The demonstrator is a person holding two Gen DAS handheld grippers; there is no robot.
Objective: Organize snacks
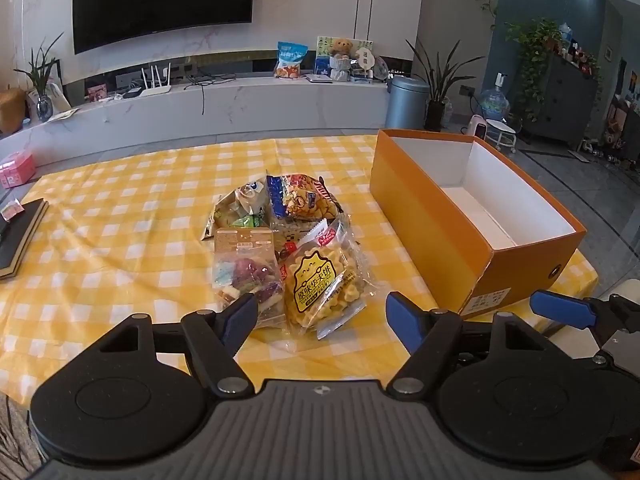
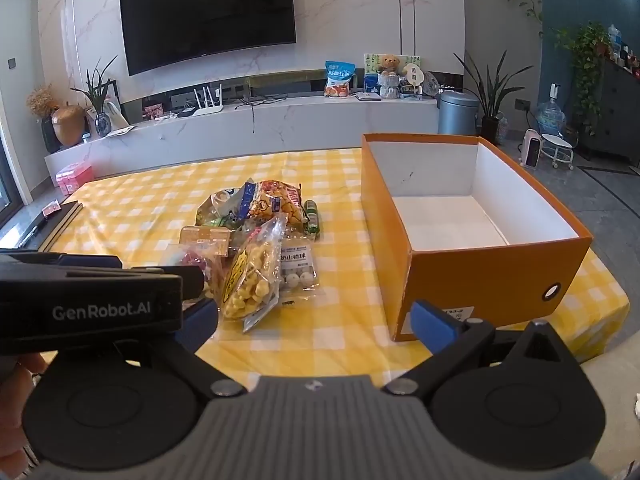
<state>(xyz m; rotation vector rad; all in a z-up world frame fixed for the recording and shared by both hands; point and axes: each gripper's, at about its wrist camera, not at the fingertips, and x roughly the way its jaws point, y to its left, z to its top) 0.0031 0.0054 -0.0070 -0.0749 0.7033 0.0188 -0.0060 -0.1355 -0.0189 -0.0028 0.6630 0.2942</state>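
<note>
Crinkly plastic snack packets, rectangular cardboard box

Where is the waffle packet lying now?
In the left wrist view, the waffle packet lies at the near edge of the snack pile, left of the orange box.

Beyond my work area I see a black television on the marble wall, a white router on the long ledge below it, a teddy bear there too, and a grey bin beside a potted plant.
</note>
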